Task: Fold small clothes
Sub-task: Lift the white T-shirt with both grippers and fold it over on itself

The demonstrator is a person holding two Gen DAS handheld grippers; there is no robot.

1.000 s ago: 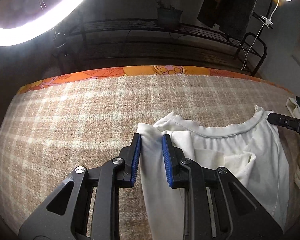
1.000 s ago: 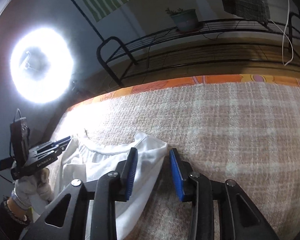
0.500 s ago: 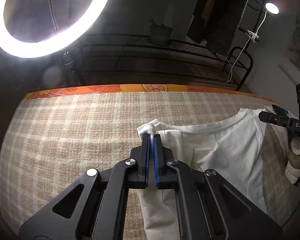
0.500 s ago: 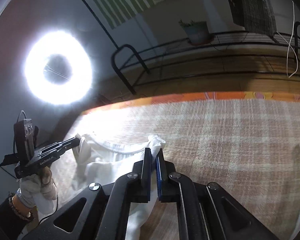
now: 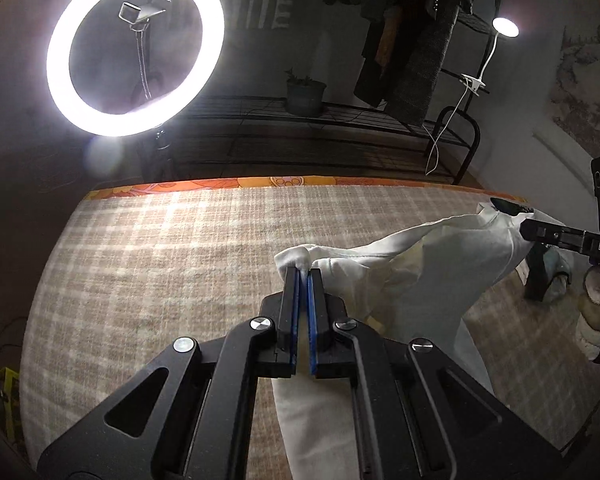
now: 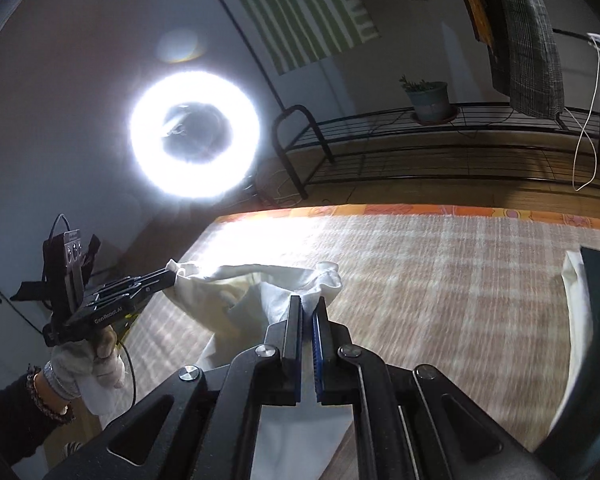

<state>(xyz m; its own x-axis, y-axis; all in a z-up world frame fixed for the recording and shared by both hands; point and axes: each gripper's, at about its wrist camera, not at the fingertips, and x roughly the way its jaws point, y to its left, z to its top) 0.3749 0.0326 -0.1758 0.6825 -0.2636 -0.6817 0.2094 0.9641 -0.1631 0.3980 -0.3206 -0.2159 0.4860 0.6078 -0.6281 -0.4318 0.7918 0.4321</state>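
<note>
A tabletop (image 5: pixel 160 264) covered by a beige checked cloth (image 6: pixel 440 280) with an orange patterned edge (image 5: pixel 228 184) fills most of both views. Behind it a black wire rack (image 6: pixel 440 148) is seen, on which a potted plant (image 6: pixel 428 100) stands, and dark clothes (image 5: pixel 404 40) are hung above its end. A lit ring light (image 5: pixel 134 46) is placed beyond the tabletop's far edge, and a small clip lamp (image 5: pixel 505 27) is fixed at the far right of the left wrist view. A white shirt (image 5: pixel 440 272) is held up over the cloth, stretched between the two grippers by its shoulder corners, its lower part hanging down out of the frame. The left gripper (image 5: pixel 303 276) is clamped on one corner, its blue-padded fingers (image 5: pixel 296 312) pressed together with the fabric bunched past the tips. The right gripper (image 6: pixel 308 304) is clamped likewise on the other corner, fingers (image 6: pixel 319 340) together on the fabric. A gloved hand (image 6: pixel 88 364) with a beaded bracelet (image 6: pixel 40 396) is seen under the left gripper. A second pale cloth (image 6: pixel 576 320) is seen at the right edge of the right wrist view.
</note>
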